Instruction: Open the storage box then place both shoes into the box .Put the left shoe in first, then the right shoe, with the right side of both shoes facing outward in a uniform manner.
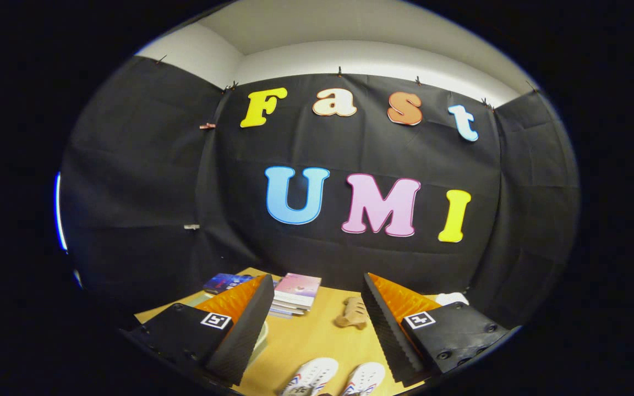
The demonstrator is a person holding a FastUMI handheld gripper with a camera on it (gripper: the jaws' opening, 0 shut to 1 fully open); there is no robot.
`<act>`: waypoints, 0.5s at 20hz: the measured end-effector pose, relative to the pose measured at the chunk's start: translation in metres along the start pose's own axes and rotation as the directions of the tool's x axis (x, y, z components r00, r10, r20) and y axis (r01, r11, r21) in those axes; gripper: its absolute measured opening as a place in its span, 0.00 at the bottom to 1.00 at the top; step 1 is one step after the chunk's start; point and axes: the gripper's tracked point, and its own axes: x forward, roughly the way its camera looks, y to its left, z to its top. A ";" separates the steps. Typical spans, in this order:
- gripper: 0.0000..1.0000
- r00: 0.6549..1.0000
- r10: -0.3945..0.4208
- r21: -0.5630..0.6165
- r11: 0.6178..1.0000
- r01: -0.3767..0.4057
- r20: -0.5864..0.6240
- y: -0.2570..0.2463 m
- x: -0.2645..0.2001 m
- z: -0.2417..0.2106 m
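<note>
So the gripper view is showing the tool (317, 330) hovering over a wooden desk (317, 341) with its fingers standing wide apart and gripping nothing. The pair of white sneakers (334, 378) is sitting between the fingers, low and close in, toes pointing away; they look soft, with perforated uppers and coloured side stripes. Beyond the fingers a stack of books (296, 296) is lying flat with glossy covers, and a small tan figurine (351, 314), kind of animal-shaped, is resting beside it. I'm not spotting the storage box here. My guess: opening it comes first, so I'd be tilting down to find it before touching the shoes.
</note>
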 end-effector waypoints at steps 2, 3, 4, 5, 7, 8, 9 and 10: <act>0.98 0.999 0.040 0.064 0.997 -0.038 -0.032 0.006 0.006 -0.003; 0.98 0.997 0.054 0.093 0.994 -0.049 -0.052 0.006 0.009 -0.008; 0.98 0.995 0.077 0.128 0.990 -0.068 -0.070 0.008 0.012 -0.012; 0.98 0.991 0.105 0.164 0.982 -0.090 -0.085 0.012 0.016 -0.017; 0.98 0.976 0.183 0.253 0.956 -0.149 -0.116 0.022 0.022 -0.029; 0.98 0.963 0.235 0.307 0.933 -0.186 -0.132 0.031 0.026 -0.037; 0.98 0.944 0.291 0.366 0.904 -0.219 -0.155 0.041 0.028 -0.048; 0.98 0.922 0.343 0.427 0.871 -0.240 -0.180 0.049 0.030 -0.061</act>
